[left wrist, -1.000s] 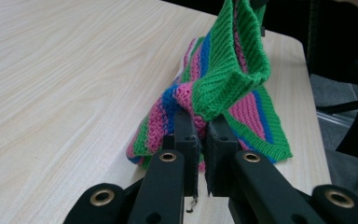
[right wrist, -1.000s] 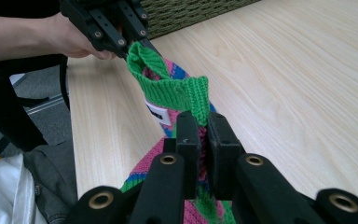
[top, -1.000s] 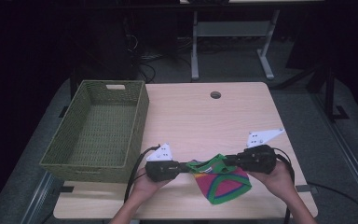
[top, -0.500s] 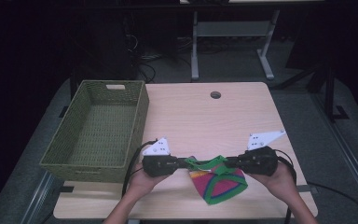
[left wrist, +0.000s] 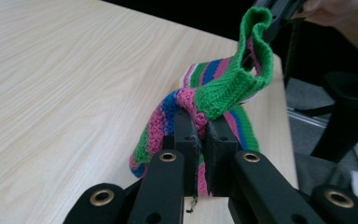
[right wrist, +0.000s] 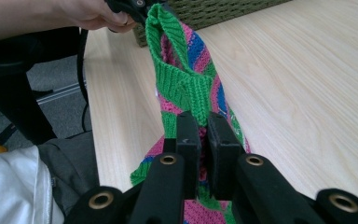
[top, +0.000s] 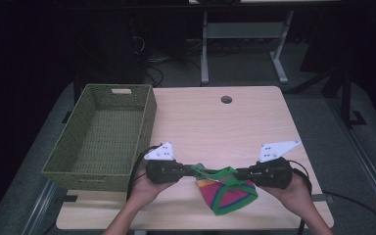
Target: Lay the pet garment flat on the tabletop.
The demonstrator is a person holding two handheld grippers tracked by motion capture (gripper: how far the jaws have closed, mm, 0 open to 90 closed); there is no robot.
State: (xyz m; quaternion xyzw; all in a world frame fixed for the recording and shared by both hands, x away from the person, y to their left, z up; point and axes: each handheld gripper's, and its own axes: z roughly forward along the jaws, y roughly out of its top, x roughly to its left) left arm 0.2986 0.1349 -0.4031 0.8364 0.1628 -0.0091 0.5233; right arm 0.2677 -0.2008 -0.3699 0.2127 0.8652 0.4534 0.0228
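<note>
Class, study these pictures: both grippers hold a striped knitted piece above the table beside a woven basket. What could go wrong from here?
1. The left gripper and right gripper pinch only the green rim of the knitted piece, so it might slip free.
2. Pulling apart may overstretch the rim.
3. The hanging body could catch the basket wall.

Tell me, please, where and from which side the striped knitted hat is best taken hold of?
Grip the striped knitted hat by its green ribbed cuff, coming level from the two opposite sides. The cuff is a thick folded band, so it should hold better than the loose striped body. The left gripper and right gripper hold it that way, with the body hanging to the table.
</note>
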